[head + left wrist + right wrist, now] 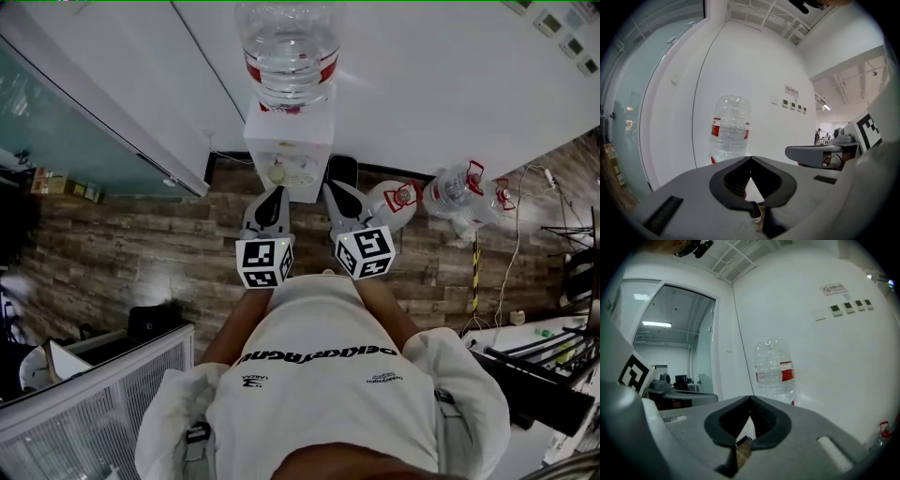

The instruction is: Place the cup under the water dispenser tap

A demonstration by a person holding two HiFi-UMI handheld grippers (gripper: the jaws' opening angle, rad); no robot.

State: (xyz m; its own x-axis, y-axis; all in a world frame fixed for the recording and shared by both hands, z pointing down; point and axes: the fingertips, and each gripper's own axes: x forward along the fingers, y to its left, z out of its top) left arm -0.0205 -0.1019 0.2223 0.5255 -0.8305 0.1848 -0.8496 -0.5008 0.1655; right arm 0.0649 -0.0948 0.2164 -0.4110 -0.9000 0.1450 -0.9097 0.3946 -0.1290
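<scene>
Holding both grippers side by side, near level, aimed at the water dispenser (286, 155), which stands on the floor at the foot of the white wall, straight ahead. Left gripper (273, 195) is clenched, tips touching, nothing between them. Right gripper (339, 193) is the same: tips meet, empty. So there's no cup in either hand.

Can't confirm the cup itself. A small pale round thing (277, 172) sits on the dispenser's front ledge, toward its left edge, below the inverted water bottle (288, 47). It could be the cup, but it's too small to tell. If it is, it lies dead ahead of the left gripper's tips, just beyond them, so left is the nearer hand. Right points past the ledge's right edge. My guess is it's upright, long axis vertical. Jaws would need opening before any grab.
</scene>
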